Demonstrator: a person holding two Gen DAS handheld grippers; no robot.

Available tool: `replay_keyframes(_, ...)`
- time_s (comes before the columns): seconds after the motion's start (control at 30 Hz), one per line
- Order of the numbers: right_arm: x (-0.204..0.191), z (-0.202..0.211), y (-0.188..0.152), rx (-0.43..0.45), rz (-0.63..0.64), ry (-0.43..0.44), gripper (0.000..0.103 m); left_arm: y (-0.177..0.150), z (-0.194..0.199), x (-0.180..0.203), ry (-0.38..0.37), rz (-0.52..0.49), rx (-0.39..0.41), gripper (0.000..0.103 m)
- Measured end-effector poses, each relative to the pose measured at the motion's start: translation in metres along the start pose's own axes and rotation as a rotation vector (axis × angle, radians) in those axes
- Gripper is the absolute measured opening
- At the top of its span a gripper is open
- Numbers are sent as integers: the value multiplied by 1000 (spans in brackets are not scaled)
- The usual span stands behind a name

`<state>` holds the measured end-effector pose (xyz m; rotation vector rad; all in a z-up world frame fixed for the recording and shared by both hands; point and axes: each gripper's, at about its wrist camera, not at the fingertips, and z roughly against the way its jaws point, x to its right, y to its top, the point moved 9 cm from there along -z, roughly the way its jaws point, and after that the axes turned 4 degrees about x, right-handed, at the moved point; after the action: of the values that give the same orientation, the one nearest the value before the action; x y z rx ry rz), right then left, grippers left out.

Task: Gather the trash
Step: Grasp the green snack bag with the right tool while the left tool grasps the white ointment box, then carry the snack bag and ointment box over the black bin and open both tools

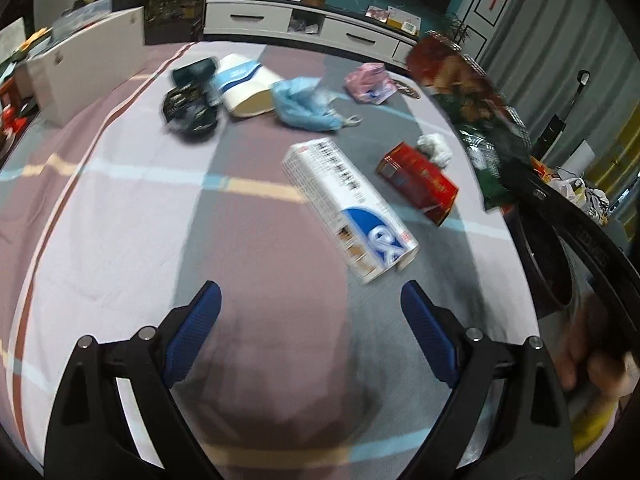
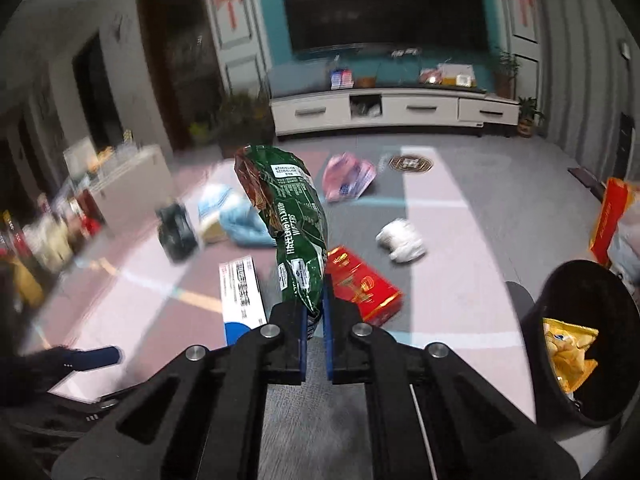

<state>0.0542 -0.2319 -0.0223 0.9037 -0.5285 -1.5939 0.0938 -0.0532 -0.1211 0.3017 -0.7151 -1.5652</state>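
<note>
While the right gripper (image 2: 316, 316) pinches only the bottom edge of the green wafer bag (image 2: 288, 224), left of the black bin (image 2: 560, 360), and the left gripper (image 1: 310, 312) hangs released, the bag risks slipping short.

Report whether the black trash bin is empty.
Not empty: the black trash bin already holds a yellow snack bag, visible through its open top.

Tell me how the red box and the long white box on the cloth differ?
The red box is short and deep red with gold print; the white box is much longer, white with a blue patch at one end. The red box lies nearer the crumpled white wad; the white box lies nearer the open left fingers. Both lie flat on the cloth, untouched.
</note>
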Motion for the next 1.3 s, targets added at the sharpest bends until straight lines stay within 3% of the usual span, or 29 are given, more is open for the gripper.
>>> replay_keyframes(0.2, 37, 31, -10, 11, -69, -16, 7, 24, -24, 40, 60, -28, 19, 91)
replay_keyframes(0.5, 66, 59, -13, 51, -114, -34, 7, 28, -78, 59, 270, -76, -28, 91)
replay_keyframes(0.57, 71, 61, -14, 55, -125, -37, 7, 27, -81, 60, 291, -88, -23, 81)
replay_keyframes(0.6, 73, 62, -15, 56, -136, -36, 7, 27, -82, 60, 297, -93, -19, 68)
replay_keyframes(0.7, 78, 64, -17, 57, -150, -42, 7, 24, -81, 56, 306, -92, -12, 57)
replay_keyframes(0.8, 80, 66, -19, 58, -161, -42, 7, 23, -73, 52, 269, -79, 4, 44)
replay_keyframes(0.87, 82, 69, -19, 60, -171, -43, 7, 22, -68, 52, 222, -73, 9, 41)
replay_keyframes(0.97, 87, 74, -19, 62, -185, -43, 7, 20, -51, 55, 165, -105, 35, 40)
replay_keyframes(1.17, 100, 87, -25, 62, -207, -76, 7, 8, -4, 66, -18, -123, 53, 41)
replay_keyframes(1.3, 114, 96, -30, 64, -225, -110, 7, 10, 19, 83, -84, -159, 74, 41)
